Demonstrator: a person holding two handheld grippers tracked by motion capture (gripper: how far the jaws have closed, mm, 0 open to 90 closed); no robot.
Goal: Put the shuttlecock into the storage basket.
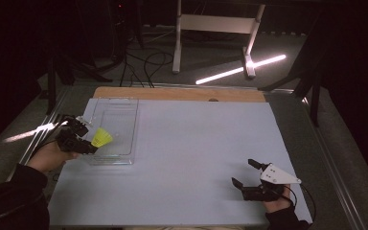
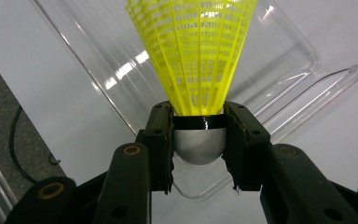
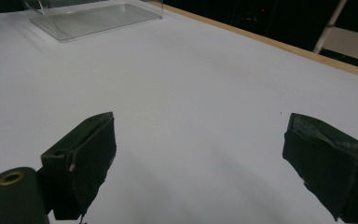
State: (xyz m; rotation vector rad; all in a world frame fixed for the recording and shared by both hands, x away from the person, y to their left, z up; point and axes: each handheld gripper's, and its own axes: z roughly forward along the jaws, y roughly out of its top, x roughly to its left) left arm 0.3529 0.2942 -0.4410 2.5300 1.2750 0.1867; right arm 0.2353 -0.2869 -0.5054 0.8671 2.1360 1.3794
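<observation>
Left gripper (image 1: 87,139) sits at the left edge of the pale surface (image 1: 196,158), over the near left side of a clear plastic tray (image 1: 124,108). Its fingers (image 2: 161,140) pinch a yellow shuttlecock (image 2: 196,56) by the base: the pads press on either side of the rounded grey cork (image 2: 199,147), just below a black band, and the mesh skirt fans out away from the gripper. In the left gripper view the skirt lies over the tray's transparent floor; whether it touches the tray cannot be told. In the high view the shuttlecock (image 1: 101,138) shows as a yellow cone above the tray's left wall. Right gripper (image 1: 245,173) rests low at the near right part of the surface, well apart from the tray, its fingers (image 3: 86,158) spread wide with bare surface between them.
</observation>
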